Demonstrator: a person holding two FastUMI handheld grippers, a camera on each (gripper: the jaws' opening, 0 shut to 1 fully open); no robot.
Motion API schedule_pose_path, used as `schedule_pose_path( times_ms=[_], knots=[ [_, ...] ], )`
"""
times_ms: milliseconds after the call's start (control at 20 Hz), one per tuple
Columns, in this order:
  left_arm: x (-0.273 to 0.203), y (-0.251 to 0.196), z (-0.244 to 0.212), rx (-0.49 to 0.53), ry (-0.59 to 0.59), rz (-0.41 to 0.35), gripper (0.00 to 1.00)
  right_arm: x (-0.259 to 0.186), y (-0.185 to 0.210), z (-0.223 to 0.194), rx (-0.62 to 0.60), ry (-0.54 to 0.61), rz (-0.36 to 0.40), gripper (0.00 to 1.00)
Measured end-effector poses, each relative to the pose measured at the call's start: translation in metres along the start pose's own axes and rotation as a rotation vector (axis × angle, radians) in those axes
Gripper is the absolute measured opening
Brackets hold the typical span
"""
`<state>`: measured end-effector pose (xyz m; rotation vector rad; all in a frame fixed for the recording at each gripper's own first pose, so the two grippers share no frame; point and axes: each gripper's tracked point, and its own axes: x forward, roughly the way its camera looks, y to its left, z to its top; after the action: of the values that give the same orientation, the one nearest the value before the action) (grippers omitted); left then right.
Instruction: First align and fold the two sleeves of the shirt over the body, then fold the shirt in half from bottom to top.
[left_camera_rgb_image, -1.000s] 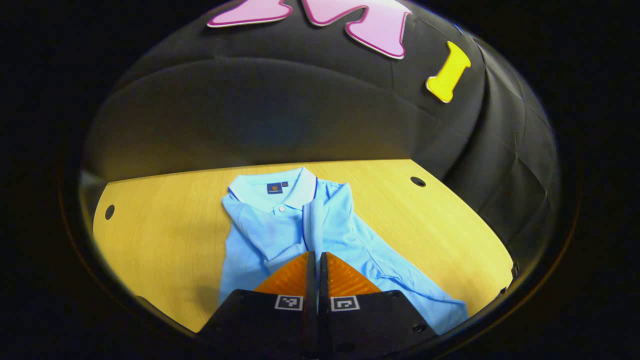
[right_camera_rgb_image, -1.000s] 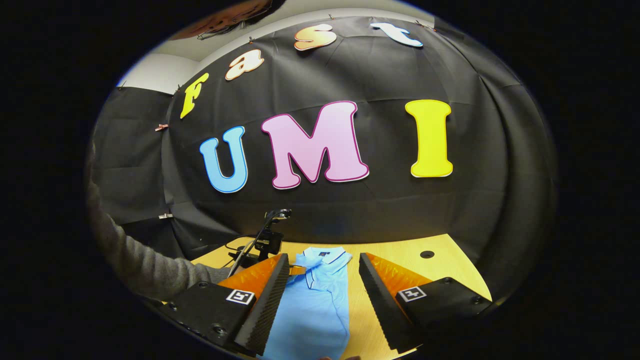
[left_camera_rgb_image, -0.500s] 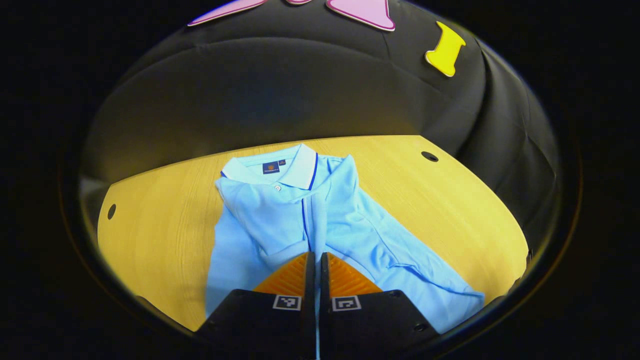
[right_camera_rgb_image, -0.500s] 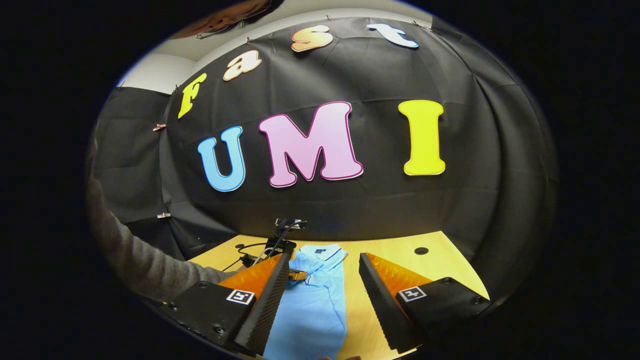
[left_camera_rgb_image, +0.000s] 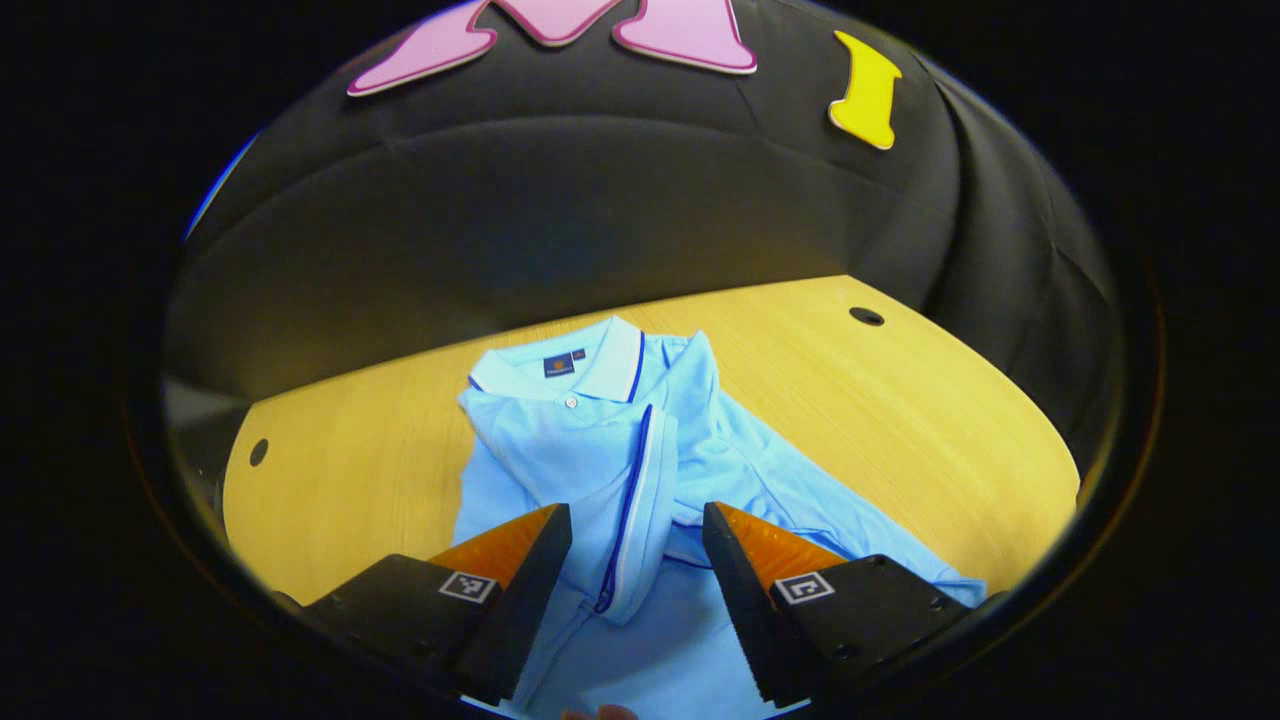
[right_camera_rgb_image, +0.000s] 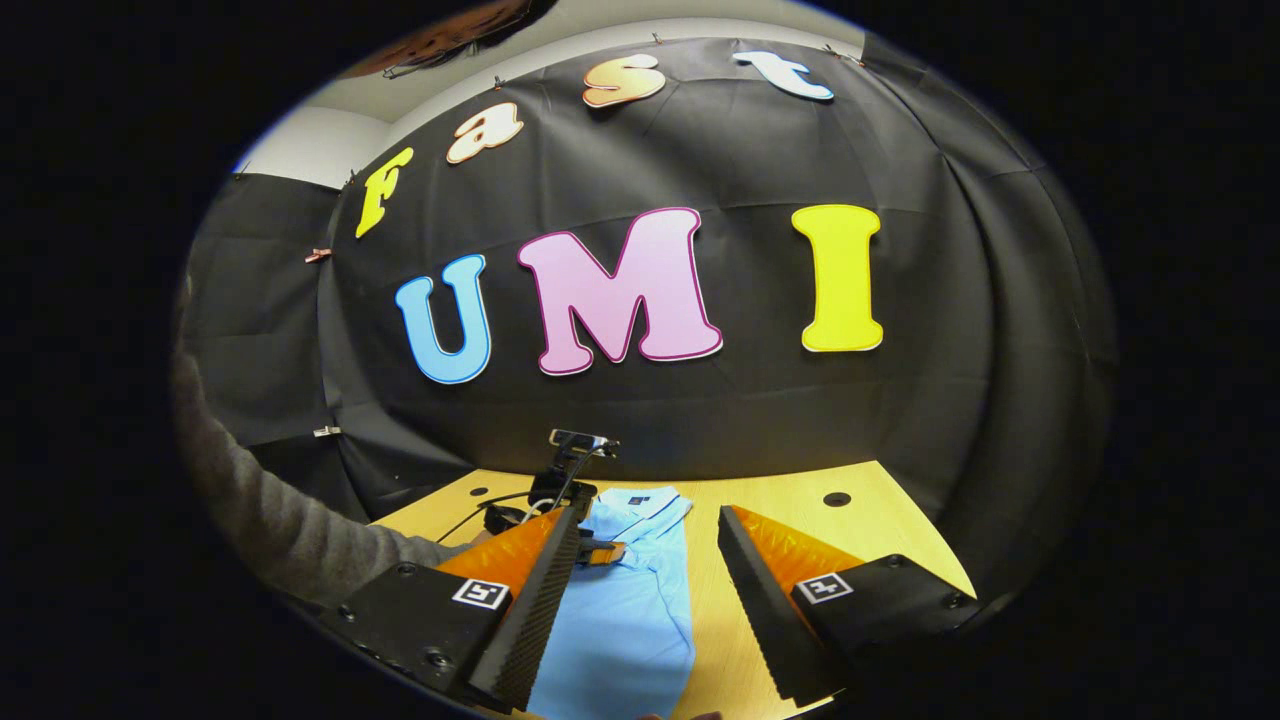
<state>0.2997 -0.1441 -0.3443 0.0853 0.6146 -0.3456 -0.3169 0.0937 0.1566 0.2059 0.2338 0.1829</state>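
A light blue polo shirt (left_camera_rgb_image: 590, 440) lies on the wooden table (left_camera_rgb_image: 900, 400), collar toward the booth wall. Its left sleeve (left_camera_rgb_image: 635, 520), edged with a dark stripe, lies folded over the body. My left gripper (left_camera_rgb_image: 637, 530) hangs open just above that sleeve, touching nothing. The shirt's other side (left_camera_rgb_image: 800, 500) trails out to the right. In the right gripper view the shirt (right_camera_rgb_image: 630, 610) runs between the spread fingers of my right gripper (right_camera_rgb_image: 648, 545), which stands open above it. The left gripper (right_camera_rgb_image: 590, 550) shows farther off over the shirt, held by a grey-sleeved arm (right_camera_rgb_image: 280, 540).
The table has round cable holes (left_camera_rgb_image: 866, 316) at the far right and the left (left_camera_rgb_image: 258, 452). Its far edge meets the black cloth wall. Bare wood lies on both sides of the shirt.
My left gripper was shut on the sleeve; its jaws have now opened and the sleeve rests on the shirt body. The right gripper has hardly moved.
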Motion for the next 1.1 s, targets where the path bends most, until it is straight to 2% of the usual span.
schedule_pose_path(
  times_ms=[100, 250, 450, 550, 700, 850, 1100],
  knots=[
    [-0.036, 0.003, 0.015, 0.012, -0.085, 0.022, 0.89, -0.004, 0.002, -0.004, -0.002, 0.008, -0.009, 0.88],
    [-0.116, 0.003, 0.024, 0.016, -0.21, 0.037, 0.89, -0.014, 0.006, -0.019, -0.033, 0.028, -0.033, 0.88],
    [-0.232, 0.003, -0.012, 0.02, -0.292, 0.074, 0.88, -0.032, 0.014, -0.058, -0.048, 0.099, -0.086, 0.88],
    [-0.276, 0.006, -0.051, 0.011, -0.265, 0.084, 0.89, -0.046, 0.021, -0.088, -0.051, 0.162, -0.111, 0.89],
    [-0.306, 0.014, -0.124, -0.056, -0.155, 0.087, 0.89, -0.068, 0.028, -0.134, -0.058, 0.252, -0.142, 0.89],
    [-0.32, 0.048, -0.195, -0.073, -0.028, 0.162, 0.92, -0.082, 0.028, -0.184, -0.069, 0.355, -0.174, 0.9],
    [-0.324, 0.078, -0.256, -0.095, 0.107, 0.235, 0.94, -0.1, 0.01, -0.251, -0.067, 0.519, -0.256, 0.92]
  ],
)
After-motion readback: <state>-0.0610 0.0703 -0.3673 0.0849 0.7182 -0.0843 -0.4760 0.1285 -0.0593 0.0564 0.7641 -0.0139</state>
